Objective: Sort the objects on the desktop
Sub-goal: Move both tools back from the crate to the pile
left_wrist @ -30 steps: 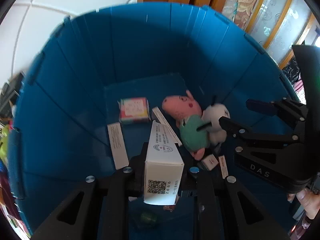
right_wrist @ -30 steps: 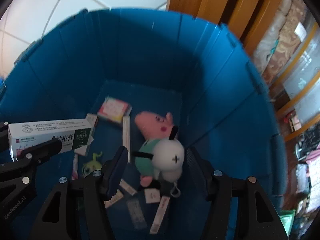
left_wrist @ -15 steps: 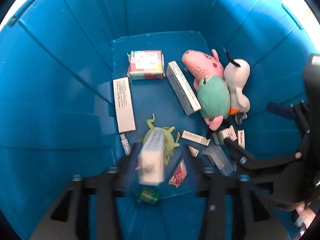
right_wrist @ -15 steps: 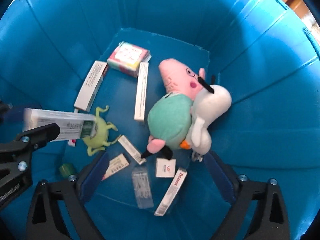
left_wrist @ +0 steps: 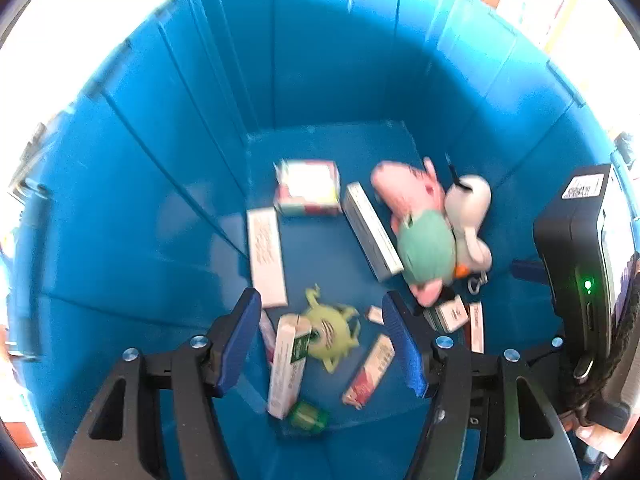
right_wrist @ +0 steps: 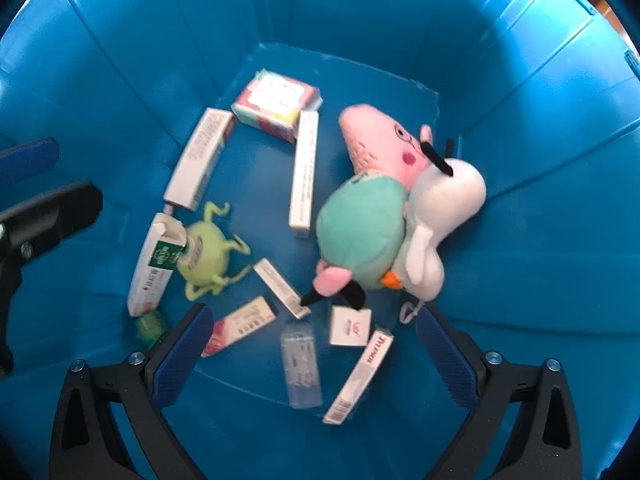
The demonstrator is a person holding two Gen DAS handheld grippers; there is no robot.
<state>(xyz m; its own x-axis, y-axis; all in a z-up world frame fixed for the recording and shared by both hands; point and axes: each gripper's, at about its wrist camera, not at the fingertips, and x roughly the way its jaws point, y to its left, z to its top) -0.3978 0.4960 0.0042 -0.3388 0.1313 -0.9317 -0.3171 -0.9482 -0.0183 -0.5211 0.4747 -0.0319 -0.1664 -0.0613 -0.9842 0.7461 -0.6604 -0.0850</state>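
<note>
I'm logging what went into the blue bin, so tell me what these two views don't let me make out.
- Print on the toothpaste box: motion-blurred in the left wrist view.
- Clear packet: blurred in the right wrist view, contents unreadable.
- Green item: partly hidden by the right hand-held gripper finger, too small to identify.
- White plush: lower body tucked behind the pig plush.
- Bin floor nearest the camera: covered by the gripper body.

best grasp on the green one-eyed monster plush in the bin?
Grip the green monster plush across its round body, coming straight down. It lies flat; its limbs are thin and floppy. The toothpaste box touches its left side, so close the fingers along that box's length.
</note>
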